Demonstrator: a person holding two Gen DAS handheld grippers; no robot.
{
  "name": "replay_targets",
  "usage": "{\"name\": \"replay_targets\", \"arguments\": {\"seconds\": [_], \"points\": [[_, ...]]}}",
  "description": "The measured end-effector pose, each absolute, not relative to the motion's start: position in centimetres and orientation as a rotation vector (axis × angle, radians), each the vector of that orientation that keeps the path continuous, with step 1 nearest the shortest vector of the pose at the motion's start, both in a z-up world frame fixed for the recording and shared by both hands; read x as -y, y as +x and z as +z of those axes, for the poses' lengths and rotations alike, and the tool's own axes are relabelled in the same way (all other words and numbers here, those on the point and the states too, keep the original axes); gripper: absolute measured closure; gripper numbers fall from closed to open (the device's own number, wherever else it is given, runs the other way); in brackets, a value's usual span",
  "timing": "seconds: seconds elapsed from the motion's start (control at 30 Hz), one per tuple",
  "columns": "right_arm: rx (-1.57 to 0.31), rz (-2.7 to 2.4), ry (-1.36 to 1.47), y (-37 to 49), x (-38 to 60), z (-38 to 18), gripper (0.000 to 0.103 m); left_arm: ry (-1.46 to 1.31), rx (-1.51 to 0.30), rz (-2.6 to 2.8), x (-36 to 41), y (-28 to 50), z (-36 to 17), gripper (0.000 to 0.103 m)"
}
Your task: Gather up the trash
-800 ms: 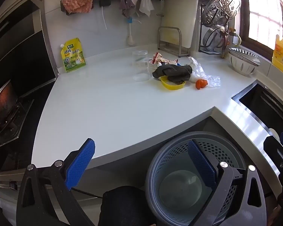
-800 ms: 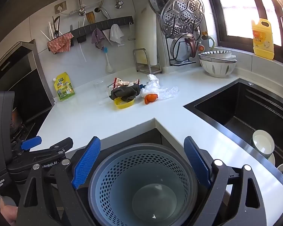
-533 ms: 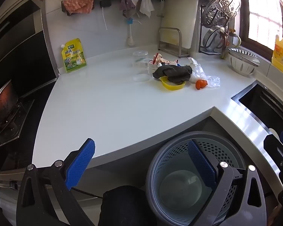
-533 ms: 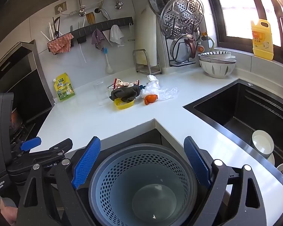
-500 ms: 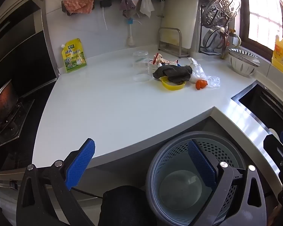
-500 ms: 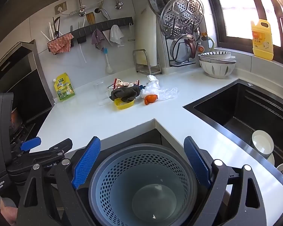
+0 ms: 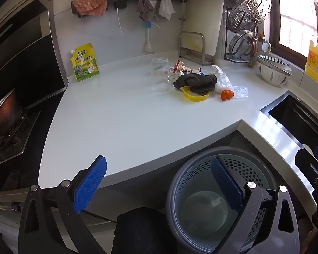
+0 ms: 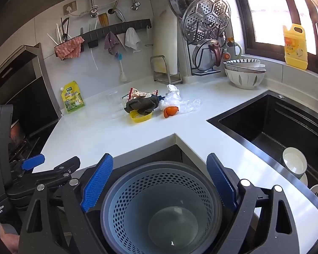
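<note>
The trash sits in one heap toward the back of the white counter (image 7: 120, 118), near the wall: a dark rag (image 7: 196, 82) slumped over the rim of a yellow dish (image 7: 194, 97), a bit of orange peel (image 7: 226, 94) just to its right, crumpled clear plastic (image 7: 229, 82) behind and beside the peel, and a red-and-white wrapper (image 8: 135, 93) poking out at the back. A clear jar (image 7: 160, 72) stands just left of the heap.

Down by the inner corner of the counter stands a grey bin (image 8: 159, 209), perforated and empty but for a speck on its floor.

Both claws are wide open with nothing in them. The left gripper (image 7: 159, 182) hangs over the counter's front edge, one finger over the bin. The right gripper (image 8: 159, 180) is above the bin, straddling its rim without touching it.

From the front edge to the heap the counter is bare and broad. To the right the black sink (image 8: 282, 127) cuts in, with bowls in it; to the left the counter ends at the stove (image 7: 8, 127).
</note>
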State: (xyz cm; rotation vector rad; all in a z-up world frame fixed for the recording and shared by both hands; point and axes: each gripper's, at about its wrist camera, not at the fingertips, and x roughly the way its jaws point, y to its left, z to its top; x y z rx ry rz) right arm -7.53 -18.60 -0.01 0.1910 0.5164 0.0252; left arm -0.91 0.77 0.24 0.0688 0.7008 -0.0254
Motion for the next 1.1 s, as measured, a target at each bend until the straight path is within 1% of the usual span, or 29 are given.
{"name": "replay_targets", "arguments": {"seconds": [1.1], "points": [[-0.510,0.035,0.166,-7.75,17.61,0.65,0.017,0.051,-0.696,-0.018,-1.82,-1.21,0.50,0.006]]}}
